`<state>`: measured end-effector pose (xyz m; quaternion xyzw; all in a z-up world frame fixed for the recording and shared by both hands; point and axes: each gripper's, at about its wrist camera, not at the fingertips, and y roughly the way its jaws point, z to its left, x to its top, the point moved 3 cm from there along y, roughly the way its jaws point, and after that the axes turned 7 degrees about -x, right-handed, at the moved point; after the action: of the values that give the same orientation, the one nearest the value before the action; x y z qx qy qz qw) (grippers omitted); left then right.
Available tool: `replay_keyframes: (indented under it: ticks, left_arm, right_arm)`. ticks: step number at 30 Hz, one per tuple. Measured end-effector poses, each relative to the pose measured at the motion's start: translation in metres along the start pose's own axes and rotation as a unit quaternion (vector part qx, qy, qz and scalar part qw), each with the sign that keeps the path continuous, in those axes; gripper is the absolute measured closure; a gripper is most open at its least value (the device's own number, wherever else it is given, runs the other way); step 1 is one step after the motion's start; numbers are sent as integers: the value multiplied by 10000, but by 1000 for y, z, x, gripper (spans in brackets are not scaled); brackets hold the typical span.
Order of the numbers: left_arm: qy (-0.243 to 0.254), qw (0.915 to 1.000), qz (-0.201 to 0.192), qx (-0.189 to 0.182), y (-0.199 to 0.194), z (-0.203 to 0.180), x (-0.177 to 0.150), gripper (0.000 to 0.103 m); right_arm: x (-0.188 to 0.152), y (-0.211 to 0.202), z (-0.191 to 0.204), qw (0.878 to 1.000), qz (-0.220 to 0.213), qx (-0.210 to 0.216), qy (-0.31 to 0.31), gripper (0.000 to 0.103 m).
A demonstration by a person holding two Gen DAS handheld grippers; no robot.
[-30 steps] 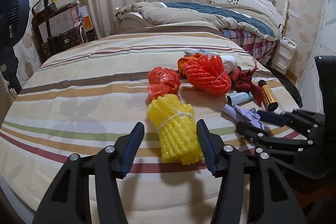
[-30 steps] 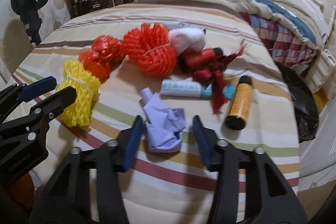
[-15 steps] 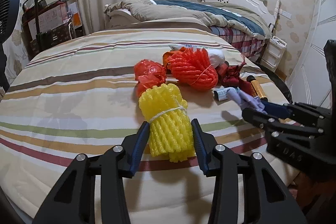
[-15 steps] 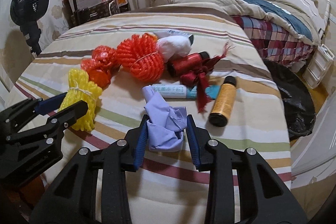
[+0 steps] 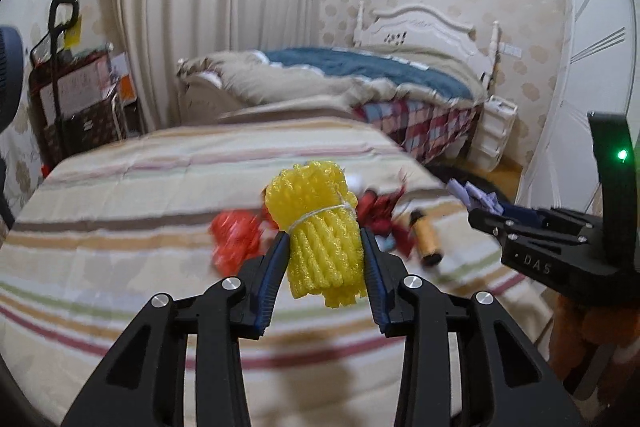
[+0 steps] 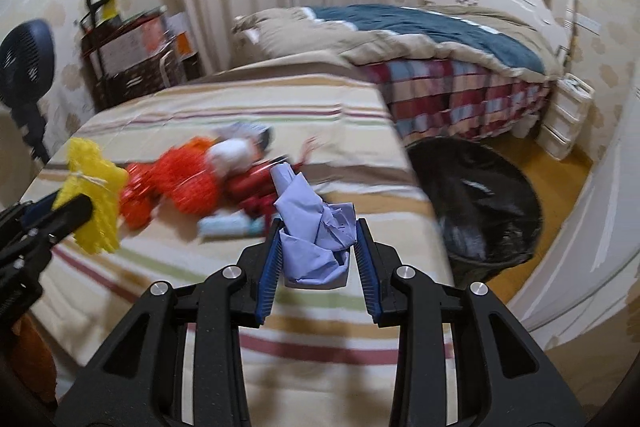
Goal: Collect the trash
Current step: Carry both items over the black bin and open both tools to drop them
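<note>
Two pieces of trash lifted clear of the striped bed.
Left tool (image 5: 323,247) clamps the yellow foam netting (image 5: 322,237) mid-bundle; right tool (image 6: 318,247) grips the crumpled lilac wad (image 6: 314,231) (both look light, squashy, forgiving of grip).

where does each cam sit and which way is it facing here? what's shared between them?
Left wrist: on the left gripper, looking along its fingers over the striped table toward the bed; its jaws clamp the yellow foam net, and the right gripper shows at right.
Right wrist: on the right gripper, facing the same way but angled toward the black trash bag; it clamps the purple crumpled paper.
Shared: table, bed, red trash pile, both held items.
</note>
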<state>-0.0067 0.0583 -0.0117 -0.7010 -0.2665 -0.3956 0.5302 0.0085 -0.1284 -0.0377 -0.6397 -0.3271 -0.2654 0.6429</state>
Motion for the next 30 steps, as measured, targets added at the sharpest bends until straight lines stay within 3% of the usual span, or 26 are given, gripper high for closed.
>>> replay_keyframes:
  ticks: [7,16,30]
  left_arm:
    - [308,9990,-153,-285,55,-41,31,64]
    - [482,9970,247,-556,147,-93,54,64]
    - [611,9941,751,-486,224,-142,65,64]
  right_arm:
    - [17,21,-61,9973,-114,-601,399,69]
    - [26,73,-133,9898,86,-1143,842,69]
    - [36,126,-183,9863,224,-1268,1030,69]
